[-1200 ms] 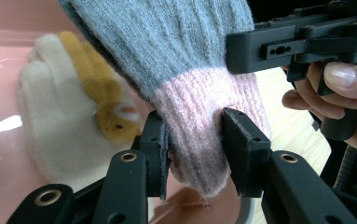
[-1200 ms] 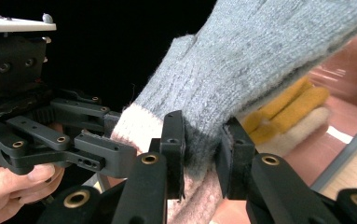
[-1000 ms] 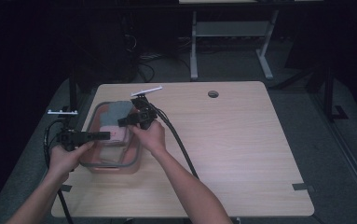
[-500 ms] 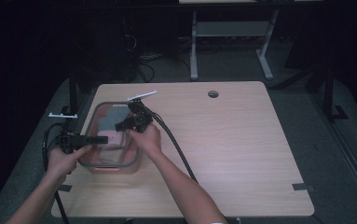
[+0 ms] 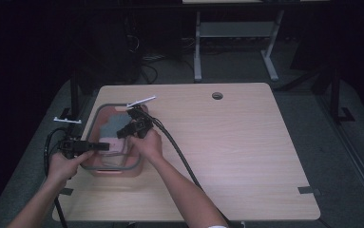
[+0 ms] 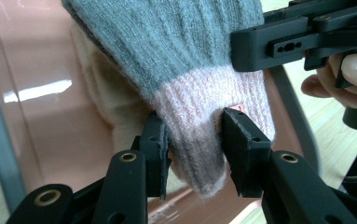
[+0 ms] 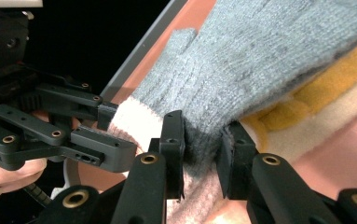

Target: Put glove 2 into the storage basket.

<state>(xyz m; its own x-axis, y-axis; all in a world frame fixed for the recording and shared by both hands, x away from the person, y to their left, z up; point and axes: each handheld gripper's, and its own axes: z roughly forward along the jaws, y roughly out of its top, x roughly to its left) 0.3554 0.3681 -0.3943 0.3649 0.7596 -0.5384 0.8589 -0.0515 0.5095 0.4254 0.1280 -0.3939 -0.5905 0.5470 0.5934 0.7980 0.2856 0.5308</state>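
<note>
Both my grippers pinched the glove (image 6: pixel 199 88) over the bin (image 5: pixel 92 166): left (image 6: pixel 192 140) at its cuff, right (image 7: pixel 202 144) angled in mid-glove.

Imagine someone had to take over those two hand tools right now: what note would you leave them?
Left gripper: shut on the pink cuff of the grey knit glove.
Right gripper: shut on the same glove, on its grey part beside the cuff.
Where: the glove hangs between the two grippers over the pink tub at the table's left side; cream and yellow cloth lies in the tub under it.
Done: glove gripped by both.
Left: probably laying it down in the tub, then letting go.
</note>
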